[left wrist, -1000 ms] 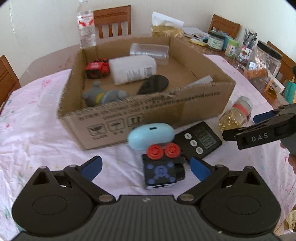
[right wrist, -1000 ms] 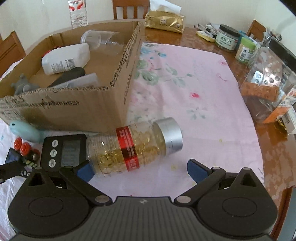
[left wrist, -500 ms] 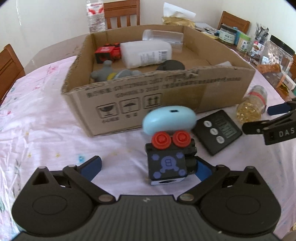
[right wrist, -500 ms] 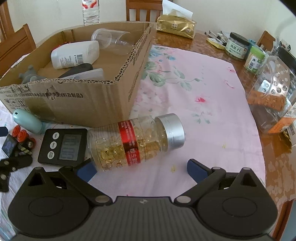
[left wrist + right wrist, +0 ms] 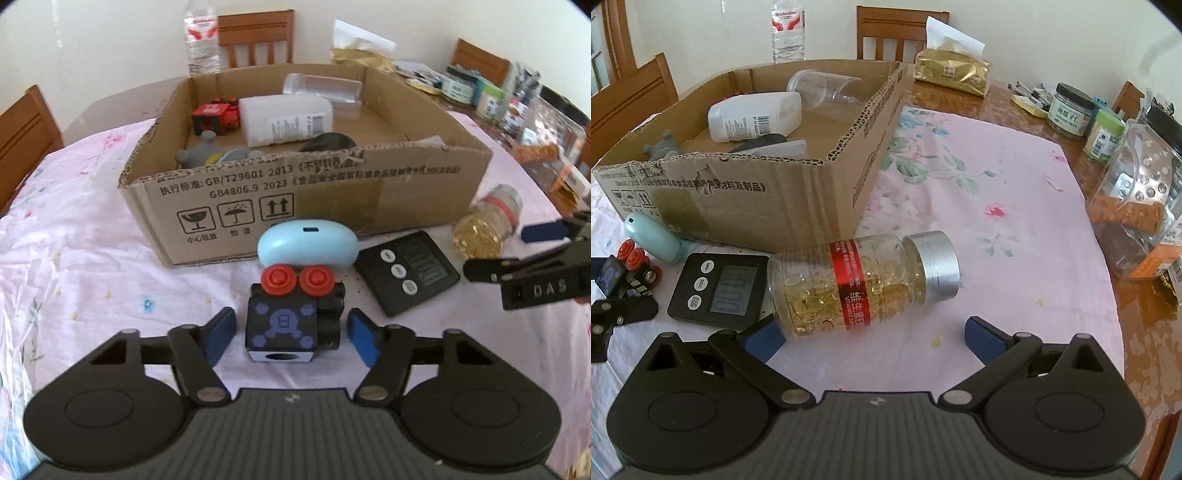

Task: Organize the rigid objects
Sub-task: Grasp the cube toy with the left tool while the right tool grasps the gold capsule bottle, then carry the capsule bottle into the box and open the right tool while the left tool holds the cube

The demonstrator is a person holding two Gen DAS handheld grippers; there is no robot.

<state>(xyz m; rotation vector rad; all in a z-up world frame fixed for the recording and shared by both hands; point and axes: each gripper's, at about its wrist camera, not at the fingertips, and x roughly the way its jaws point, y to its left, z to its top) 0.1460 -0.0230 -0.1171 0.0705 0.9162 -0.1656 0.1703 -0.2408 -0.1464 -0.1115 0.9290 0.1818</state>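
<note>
A black toy car (image 5: 282, 325) with red wheels and a blue face stands on the pink cloth between the fingers of my left gripper (image 5: 291, 338). The jaws are closing, with a thin gap still showing at the left pad (image 5: 221, 334). Behind the car lie a pale blue oval case (image 5: 306, 243) and a black digital timer (image 5: 406, 273). A clear capsule bottle (image 5: 860, 284) with a red label and silver cap lies on its side just ahead of my open right gripper (image 5: 871, 330), its base by the left finger. The cardboard box (image 5: 332, 192) holds several objects.
Jars, a clear bag and pens (image 5: 1071, 107) crowd the wooden table's right side. A gold tissue pack (image 5: 951, 72) and a water bottle (image 5: 788, 31) stand behind the box. Wooden chairs ring the table. The right gripper's arm (image 5: 535, 284) reaches in beside the timer.
The left gripper's jaws have narrowed from wide open to close around the toy car. The right gripper's view has shifted slightly; the bottle lies as before.
</note>
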